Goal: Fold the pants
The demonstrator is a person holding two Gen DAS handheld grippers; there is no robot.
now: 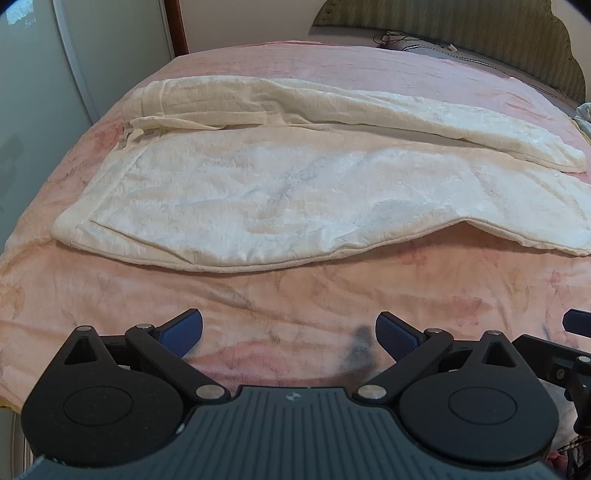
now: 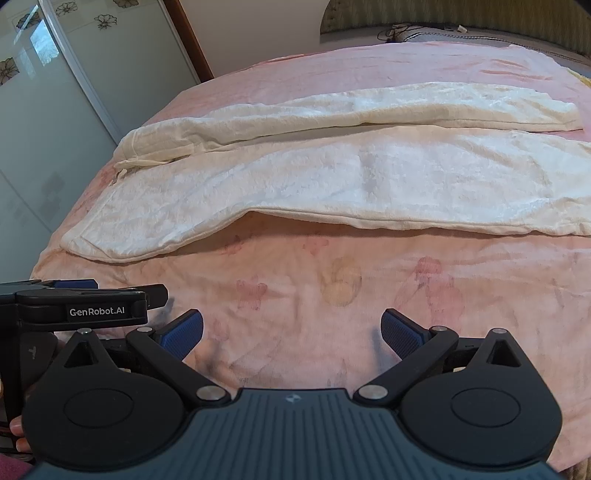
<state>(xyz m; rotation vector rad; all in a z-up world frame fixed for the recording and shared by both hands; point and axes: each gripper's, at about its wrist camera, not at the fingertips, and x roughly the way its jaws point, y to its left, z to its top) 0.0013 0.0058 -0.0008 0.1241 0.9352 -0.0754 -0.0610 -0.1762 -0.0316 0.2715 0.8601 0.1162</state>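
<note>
Cream-white pants (image 1: 295, 184) lie spread flat across the pink bed, waistband at the left and two legs running right; they also show in the right wrist view (image 2: 332, 177). The far leg (image 2: 369, 107) lies apart from the near leg. My left gripper (image 1: 289, 334) is open and empty, hovering over the bedspread short of the pants' near edge. My right gripper (image 2: 291, 334) is open and empty too, beside the left one, whose body (image 2: 81, 302) shows at the left of the right wrist view.
The pink floral bedspread (image 2: 332, 295) covers the bed. A frosted wardrobe door (image 2: 55, 129) stands at the left. A padded headboard (image 1: 480, 33) with a pillow and cables is at the far right end.
</note>
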